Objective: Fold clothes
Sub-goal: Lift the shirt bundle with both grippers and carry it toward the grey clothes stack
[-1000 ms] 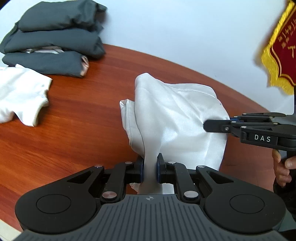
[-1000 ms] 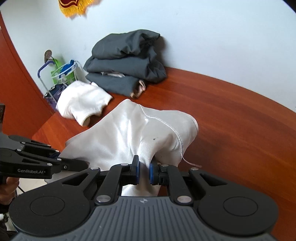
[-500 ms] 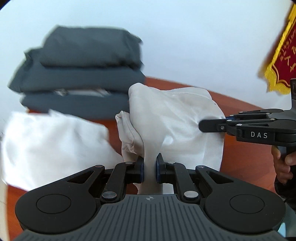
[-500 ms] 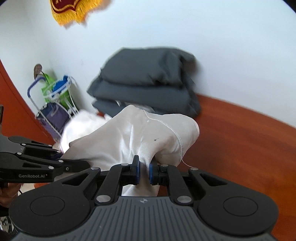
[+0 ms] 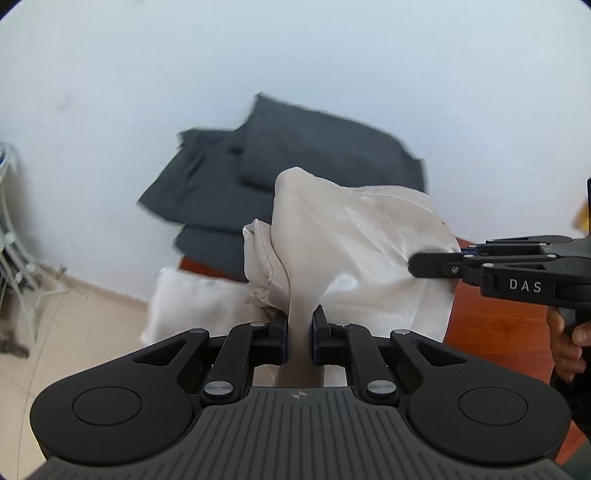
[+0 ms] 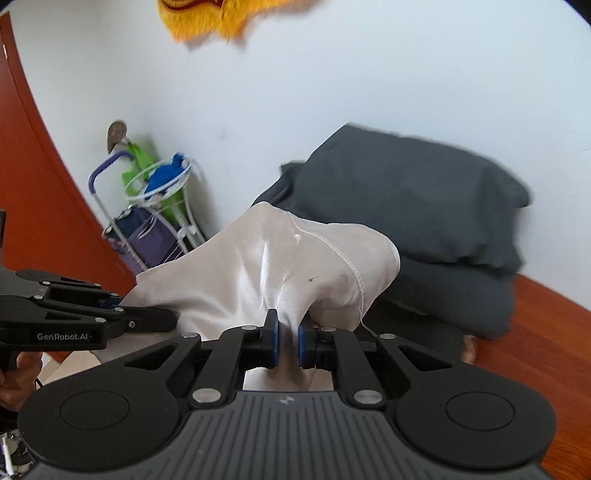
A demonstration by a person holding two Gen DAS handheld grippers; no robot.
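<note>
A folded white garment (image 5: 354, 251) hangs bunched between both grippers, lifted off the table. My left gripper (image 5: 300, 332) is shut on one pinch of its cloth. My right gripper (image 6: 287, 341) is shut on another pinch of the same white garment (image 6: 280, 273). The right gripper (image 5: 439, 264) shows side-on at the right of the left wrist view, a hand under it. In the right wrist view the left gripper (image 6: 159, 319) reaches in from the left. A stack of folded dark grey clothes (image 5: 280, 177) lies just beyond the garment, with another white garment (image 5: 195, 306) below it.
The red-brown wooden table (image 6: 546, 347) runs under the dark grey stack (image 6: 413, 221). A wire rack with bags (image 6: 155, 206) stands on the floor in the corner. A gold-fringed banner (image 6: 218, 18) hangs on the pale wall. Beige floor tiles (image 5: 74, 332) lie beyond the table's left edge.
Both grippers have carried the white garment across the table towards the dark grey stack, which now looms close behind it. The grips have not changed.
</note>
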